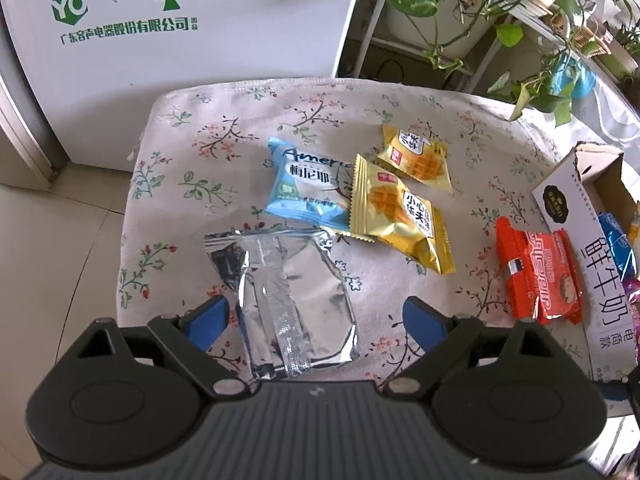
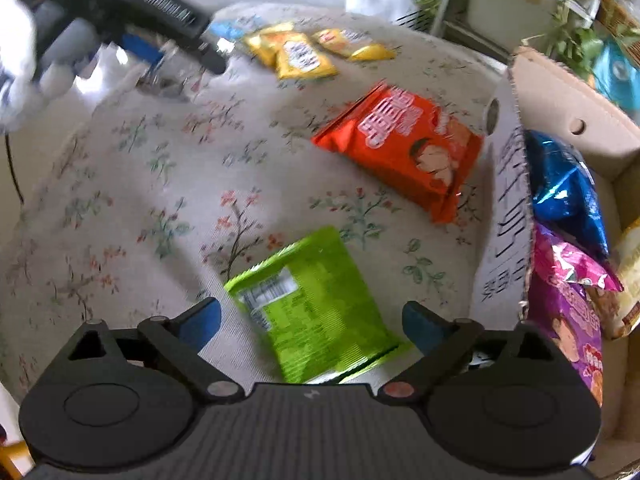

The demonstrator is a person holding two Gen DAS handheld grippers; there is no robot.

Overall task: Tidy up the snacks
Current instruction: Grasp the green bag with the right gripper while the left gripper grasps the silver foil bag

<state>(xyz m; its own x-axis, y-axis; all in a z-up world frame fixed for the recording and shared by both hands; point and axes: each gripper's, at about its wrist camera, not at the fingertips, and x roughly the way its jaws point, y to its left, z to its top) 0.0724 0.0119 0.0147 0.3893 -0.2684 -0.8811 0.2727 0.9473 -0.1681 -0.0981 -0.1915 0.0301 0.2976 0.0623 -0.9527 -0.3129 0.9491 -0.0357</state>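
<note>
Covering the whole work surface is a floral cloth (image 1: 192, 184), and every place below is given from it. Behind its far edge stands a white appliance (image 1: 200, 40) with green printing, and off the far right corner hang potted vines (image 1: 460, 4). Along the cloth's right edge sits an open cardboard box (image 2: 560, 92); a blue packet (image 2: 568, 192) and a purple packet (image 2: 572, 304) already lie inside it.

On the cloth, an orange packet (image 2: 404, 152) lies near the right edge, just beside the box wall. A silver foil packet (image 1: 288, 292) lies at the near left, and a green packet (image 2: 320, 308) at the near middle. Toward the far side a pale blue packet (image 1: 304, 188) is overlapped by one yellow waffle packet (image 1: 400, 220); a second yellow waffle packet (image 1: 416, 160) rests just behind.

The left gripper (image 1: 316, 320) is spread wide, its blue pads either side of the foil packet without pressing it. The right gripper (image 2: 312, 324) likewise stands wide open, straddling the green packet, neither pad touching it. A white-gloved hand (image 2: 24, 60) grips the left tool.
</note>
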